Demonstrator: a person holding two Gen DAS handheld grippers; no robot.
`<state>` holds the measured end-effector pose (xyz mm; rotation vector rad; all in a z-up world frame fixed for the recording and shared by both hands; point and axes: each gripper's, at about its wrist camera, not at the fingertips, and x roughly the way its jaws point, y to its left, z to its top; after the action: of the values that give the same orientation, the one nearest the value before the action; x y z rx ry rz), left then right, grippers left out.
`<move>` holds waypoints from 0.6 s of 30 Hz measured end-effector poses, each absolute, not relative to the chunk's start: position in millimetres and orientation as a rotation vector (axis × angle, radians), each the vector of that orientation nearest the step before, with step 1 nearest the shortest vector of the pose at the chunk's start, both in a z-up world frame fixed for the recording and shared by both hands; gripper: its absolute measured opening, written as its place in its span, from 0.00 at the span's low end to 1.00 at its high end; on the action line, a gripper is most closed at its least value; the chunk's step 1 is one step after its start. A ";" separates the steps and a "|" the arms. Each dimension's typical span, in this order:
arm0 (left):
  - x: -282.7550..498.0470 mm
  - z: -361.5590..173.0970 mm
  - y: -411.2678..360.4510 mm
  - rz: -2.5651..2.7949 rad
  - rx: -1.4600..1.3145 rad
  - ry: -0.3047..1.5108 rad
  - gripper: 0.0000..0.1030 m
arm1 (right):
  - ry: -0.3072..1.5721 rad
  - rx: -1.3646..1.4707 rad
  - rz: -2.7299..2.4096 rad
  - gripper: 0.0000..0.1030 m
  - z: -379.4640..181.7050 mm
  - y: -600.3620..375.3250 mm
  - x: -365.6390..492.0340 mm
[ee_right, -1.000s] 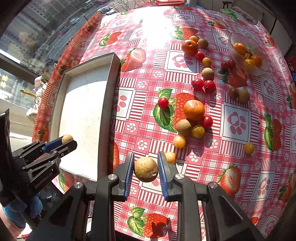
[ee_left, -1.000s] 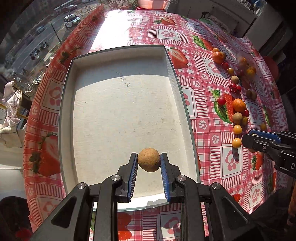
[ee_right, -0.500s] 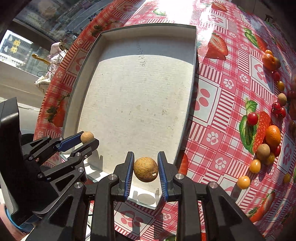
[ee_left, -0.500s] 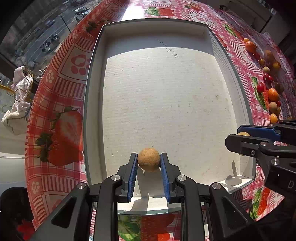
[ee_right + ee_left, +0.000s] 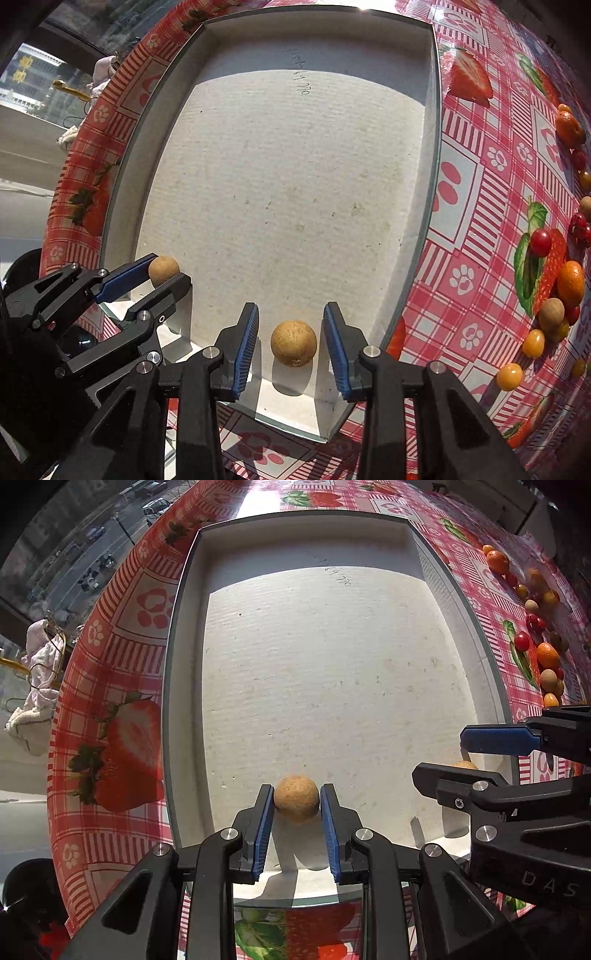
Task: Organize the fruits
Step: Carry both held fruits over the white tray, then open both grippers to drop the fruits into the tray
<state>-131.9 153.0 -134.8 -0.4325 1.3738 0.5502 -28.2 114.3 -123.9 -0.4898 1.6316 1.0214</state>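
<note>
Lowering both fruits into the white tray (image 5: 436,602) together, we are at the release. Our right gripper (image 5: 291,341) is opening, its blue pads clear on both sides of the right brown fruit (image 5: 293,342), which sits on the tray floor near the front wall with its shadow tight beneath it. Our left gripper (image 5: 296,805) is only beginning to open; its pads look to be touching the left brown fruit (image 5: 296,803) yet, though we cannot be sure of any gap. Side by side along the front edge starts a tidy row. From the right wrist we see the loose fruits (image 5: 550,314) waiting on the worktop (image 5: 476,206); the left wrist mostly hides the right fruit behind a black finger.
</note>
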 end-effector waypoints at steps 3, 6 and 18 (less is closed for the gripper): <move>-133.4 -125.0 153.5 0.566 -0.410 1.349 0.68 | 1.632 -0.478 1.033 0.53 -122.6 114.1 -28.2; -132.9 -118.3 148.5 0.557 -0.393 1.351 0.68 | 1.631 -0.457 1.050 0.62 -119.2 114.2 -26.8; -114.0 -80.4 123.9 0.497 -0.324 1.334 0.69 | 1.563 -0.330 1.055 0.83 -69.9 101.7 -4.7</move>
<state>-114.0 123.9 -80.4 -0.3237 1.3338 0.4970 -4.8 101.7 -69.9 -0.3299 1.5632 1.0546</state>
